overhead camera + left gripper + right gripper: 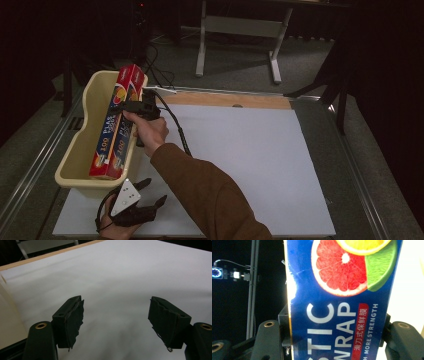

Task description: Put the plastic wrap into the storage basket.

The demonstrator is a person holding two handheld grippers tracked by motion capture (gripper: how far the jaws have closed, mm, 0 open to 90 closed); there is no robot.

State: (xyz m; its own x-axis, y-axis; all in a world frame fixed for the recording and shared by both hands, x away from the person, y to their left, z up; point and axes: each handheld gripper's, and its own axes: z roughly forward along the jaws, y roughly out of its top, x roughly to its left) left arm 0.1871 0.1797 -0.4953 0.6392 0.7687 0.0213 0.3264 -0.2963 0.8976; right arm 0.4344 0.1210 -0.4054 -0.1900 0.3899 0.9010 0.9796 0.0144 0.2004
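Observation:
A long red and blue plastic wrap box (116, 131) lies lengthwise in a cream plastic basin (74, 150) at the table's left, its far end propped on the far rim. My right gripper (138, 107) is at the box's far half, held by a hand in a brown sleeve. In the right gripper view the box (342, 290) with its citrus picture sits between both jaws, and the right gripper (337, 340) is shut on it. My left gripper (154, 192) rests near the front edge, below the basin. It (115, 312) stands open over the white sheet with nothing between its jaws.
A white sheet (250, 160) covers most of the table, with a wooden strip (230, 100) along the far edge. A black cable (175, 122) trails from the right gripper. Beyond the table stands a grey table frame (240, 30) on a dark floor.

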